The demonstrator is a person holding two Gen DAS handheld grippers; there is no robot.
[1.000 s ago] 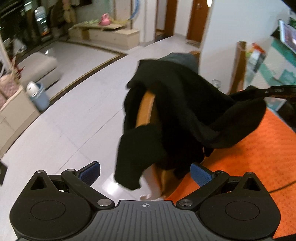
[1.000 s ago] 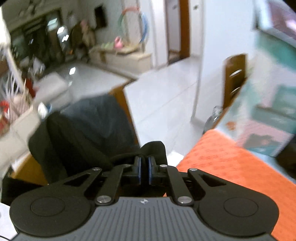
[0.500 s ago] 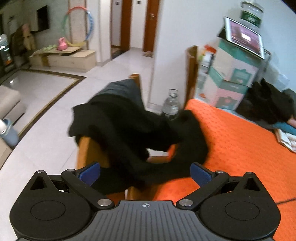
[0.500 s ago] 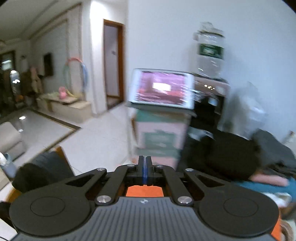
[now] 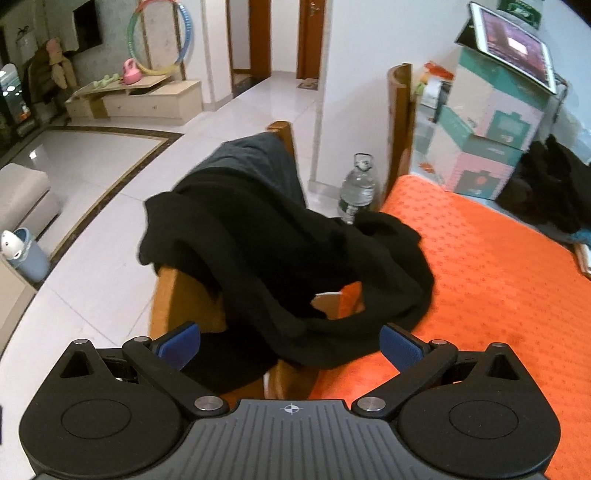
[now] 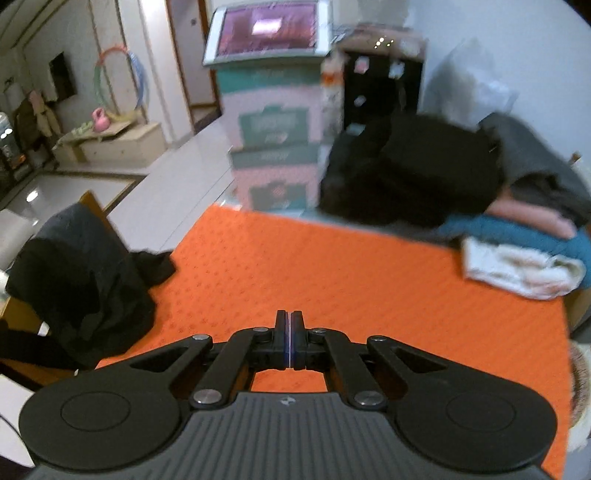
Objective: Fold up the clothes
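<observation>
The black garment hangs bunched over the chair onto the orange counter. Left gripper fingers apart, right gripper fingers together, seemingly empty; grip an edge, not the bunch.

Home living room, tiled floor, sofa, hula hoop, low cabinet, wooden doors

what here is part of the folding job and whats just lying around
Job: black garment draped over the wooden chair, orange table cover, open left gripper, shut right gripper.

Lying about: water bottle, stacked boxes, tablet, hoop.
</observation>
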